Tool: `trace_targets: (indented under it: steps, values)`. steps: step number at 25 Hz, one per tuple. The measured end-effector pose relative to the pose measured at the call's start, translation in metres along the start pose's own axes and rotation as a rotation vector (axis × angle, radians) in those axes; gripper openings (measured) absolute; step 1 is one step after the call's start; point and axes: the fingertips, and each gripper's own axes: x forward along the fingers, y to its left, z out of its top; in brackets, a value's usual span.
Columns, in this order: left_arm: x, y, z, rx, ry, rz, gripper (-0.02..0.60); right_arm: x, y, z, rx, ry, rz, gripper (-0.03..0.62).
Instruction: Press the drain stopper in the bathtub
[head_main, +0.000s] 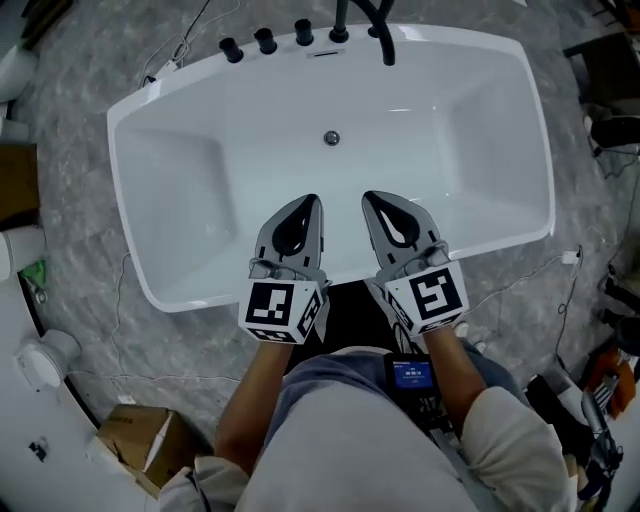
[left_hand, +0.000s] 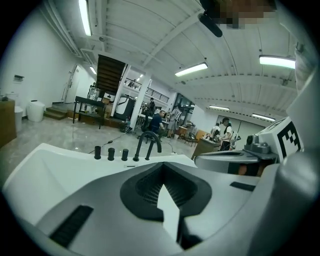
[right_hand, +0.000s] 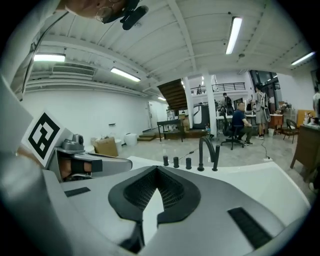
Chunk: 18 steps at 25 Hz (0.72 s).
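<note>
left gripper (head_main: 312, 203): jaws closed tip to tip, nothing between them; the left gripper view shows only the hollow behind the pads. right gripper (head_main: 374, 198): same condition, clenched and empty. both are held side by side, near each other but apart, above the near rim of the bathtub (head_main: 128, 190), tips pointing across the basin toward the far rim. closed jaws probably serve the task: a joined tip gives one firm point for pushing, and nothing needs grasping. the stopper (head_main: 331, 138) sits in the basin floor, on the centre line and closer to the far rim, ahead of the gap between the two tips and well apart from both. no contact exists yet, so the press appears not yet begun. neither gripper view shows the stopper; each looks level over the tub toward the faucet (right_hand: 208, 150) and the knobs (head_main: 265, 41) along the far rim. the next move calls for one tip to reach forward and down into the basin. either gripper looks equally placed for it.
</note>
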Motion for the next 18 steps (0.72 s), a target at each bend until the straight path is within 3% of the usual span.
trace_targets:
  steps: [8,18]
  values:
    - [-0.049,-0.034,0.053,0.052,-0.079,-0.025,0.006,-0.064,0.025,0.056,-0.047,-0.044,-0.008,0.014]
    - [-0.110,-0.054,0.093,0.059,-0.181,-0.028,0.006,-0.118,0.065,0.104,-0.078,-0.112,-0.013,0.014]
